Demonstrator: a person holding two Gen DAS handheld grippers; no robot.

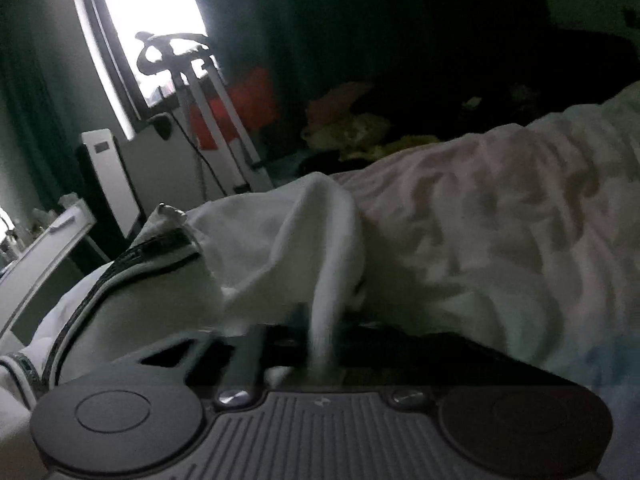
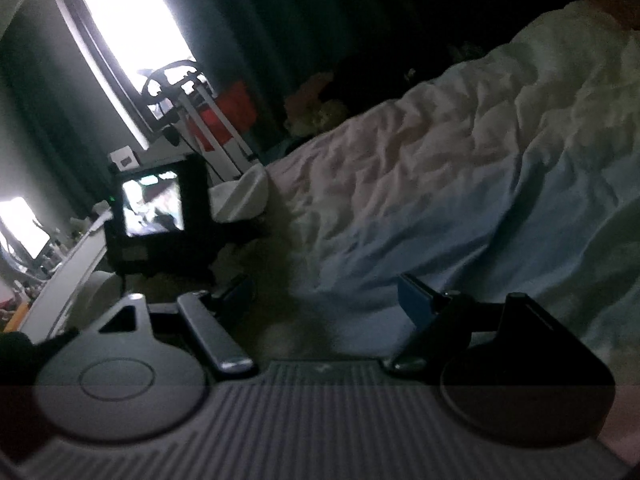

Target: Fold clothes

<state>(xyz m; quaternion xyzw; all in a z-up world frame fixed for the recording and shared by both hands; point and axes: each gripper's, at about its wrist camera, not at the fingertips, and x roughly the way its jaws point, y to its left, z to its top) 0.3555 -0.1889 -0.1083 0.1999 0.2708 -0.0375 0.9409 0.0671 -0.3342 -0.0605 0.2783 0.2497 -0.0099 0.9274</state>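
1. ahead of both grippers, filling the right half of each wrist view, lies a bed (image 2: 460,168) under a rumpled pale cover (image 1: 500,216), pinkish higher up and bluish nearer the grippers.
2. beyond the bed, at the far wall, heavy dark curtains (image 2: 280,20) hang beside a bright window (image 1: 148,12), which sits up and to the left of each gripper.
3. under the window stands a white-framed exercise machine (image 1: 208,92) with dark curved handlebars; something red (image 1: 240,100) is just behind it.
4. left of the right gripper (image 2: 326,300), near the bed's edge, a small dark screen (image 2: 154,210) glows with a blurred picture.
5. directly in front of the left gripper (image 1: 316,336) a white garment (image 1: 288,248) is bunched on the bed; its dark-trimmed edge (image 1: 132,264) curves away to the gripper's left.
6. the left gripper is clenched on a fold of that white garment, the cloth rising in a ridge out of the closed jaws; the fingertips themselves are blurred and mostly hidden by fabric.
7. the right gripper hangs released, its two blue-padded fingers (image 2: 416,304) standing wide apart with only the bluish cover showing between them; it touches no clothing that can be made out.
8. smaller still, a heap of yellowish and pink things (image 1: 352,124) sits far ahead at the bed's far edge, too dim to identify.
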